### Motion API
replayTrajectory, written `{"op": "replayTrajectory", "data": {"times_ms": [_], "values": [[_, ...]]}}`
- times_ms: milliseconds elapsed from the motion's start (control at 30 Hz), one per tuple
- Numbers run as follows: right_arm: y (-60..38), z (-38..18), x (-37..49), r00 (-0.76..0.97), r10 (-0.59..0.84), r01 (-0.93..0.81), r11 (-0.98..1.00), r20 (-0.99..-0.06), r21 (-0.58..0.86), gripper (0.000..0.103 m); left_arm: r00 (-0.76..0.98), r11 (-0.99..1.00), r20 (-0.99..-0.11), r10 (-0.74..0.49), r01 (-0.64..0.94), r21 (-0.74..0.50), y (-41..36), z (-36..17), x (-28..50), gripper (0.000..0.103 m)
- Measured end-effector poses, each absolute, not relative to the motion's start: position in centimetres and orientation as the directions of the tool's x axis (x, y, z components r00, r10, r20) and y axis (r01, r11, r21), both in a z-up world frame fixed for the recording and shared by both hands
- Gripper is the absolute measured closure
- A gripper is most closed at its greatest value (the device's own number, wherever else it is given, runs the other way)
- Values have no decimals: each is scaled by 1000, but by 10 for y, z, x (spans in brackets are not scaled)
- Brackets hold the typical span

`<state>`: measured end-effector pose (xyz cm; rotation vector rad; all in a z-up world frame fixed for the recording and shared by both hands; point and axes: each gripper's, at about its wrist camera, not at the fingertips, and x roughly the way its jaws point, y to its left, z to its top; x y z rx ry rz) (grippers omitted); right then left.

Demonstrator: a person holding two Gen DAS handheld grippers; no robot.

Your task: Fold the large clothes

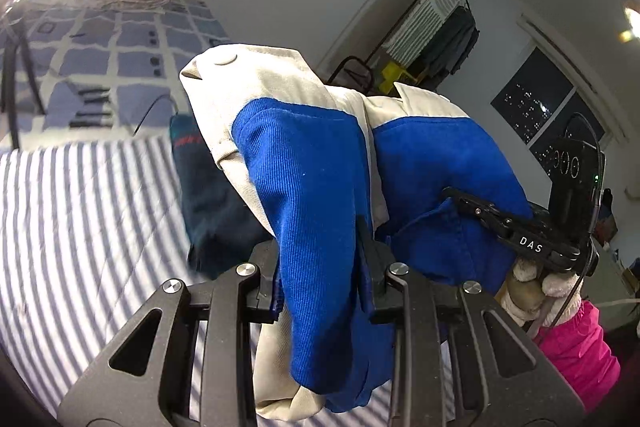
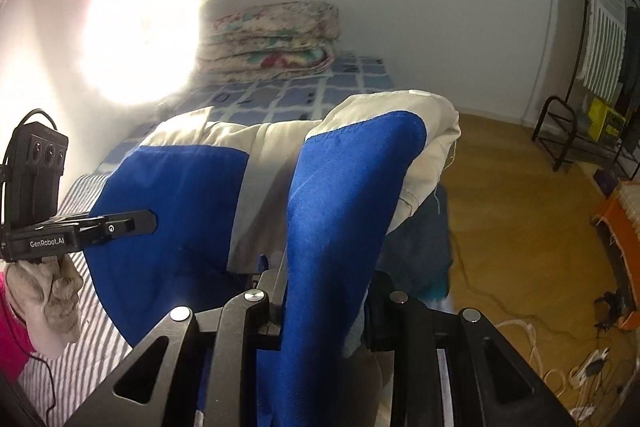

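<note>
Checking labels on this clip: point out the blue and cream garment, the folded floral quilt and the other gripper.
blue and cream garment (image 1: 304, 163), left wrist view, blue panel.
folded floral quilt (image 2: 276, 39), right wrist view, stacked edge.
right gripper (image 1: 460, 201), left wrist view, fingertip on cloth.

Blue-and-cream garment (image 1: 312, 179): ribbed matt cloth, cream panels smoother twill. Black left tool (image 1: 320, 267): matt plastic, shiny metal rivets. Striped bed sheet (image 1: 80, 211), at 9 o'clock: soft woven cotton.

Both wrist views face the bed (image 1: 80, 207), close behind the jacket (image 1: 312, 167).
</note>
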<state>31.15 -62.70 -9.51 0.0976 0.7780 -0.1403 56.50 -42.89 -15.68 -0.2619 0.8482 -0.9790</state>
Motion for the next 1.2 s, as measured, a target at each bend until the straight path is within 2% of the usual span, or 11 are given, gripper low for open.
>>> {"op": "replayTrajectory", "data": {"times_ms": [200, 433, 600, 633, 667, 700, 733, 767, 833, 867, 1200], "values": [[-662, -89, 365, 713, -99, 159, 987, -694, 22, 78, 305, 572, -503, -809, 606, -553, -457, -159, 618, 76], [-689, -115, 419, 707, -97, 152, 988, -701, 16, 78, 329, 593, -503, -799, 571, -568, -481, -182, 659, 76], [-709, -145, 441, 692, -59, 132, 990, -719, 47, 78, 364, 666, -571, -736, 543, -511, -480, -213, 678, 75], [-715, -153, 441, 679, -60, 138, 989, -731, 47, 77, 373, 693, -598, -709, 526, -493, -479, -222, 683, 73], [-724, -160, 445, 662, -82, 170, 985, -745, 43, 71, 374, 717, -626, -684, 502, -483, -477, -233, 688, 66], [-734, -166, 448, 639, -112, 220, 975, -761, 41, 58, 368, 731, -645, -670, 481, -485, -475, -241, 691, 62], [-741, -170, 450, 622, -126, 252, 967, -773, 45, 52, 359, 737, -655, -665, 457, -498, -473, -251, 695, 55], [-752, -176, 451, 600, -144, 300, 952, -787, 55, 50, 365, 746, -660, -657, 443, -498, -471, -255, 696, 47], [-764, -190, 453, 541, -220, 380, 925, -812, 3, 48, 389, 759, -660, -642, 444, -476, -472, -255, 693, 41], [-766, -192, 448, 535, -225, 387, 922, -814, 0, 44, 395, 765, -665, -634, 447, -464, -474, -254, 691, 41], [-749, -157, 409, 602, -257, 398, 917, -756, 5, 47, 475, 793, -643, -600, 461, -399, -458, -211, 662, 41]]}}
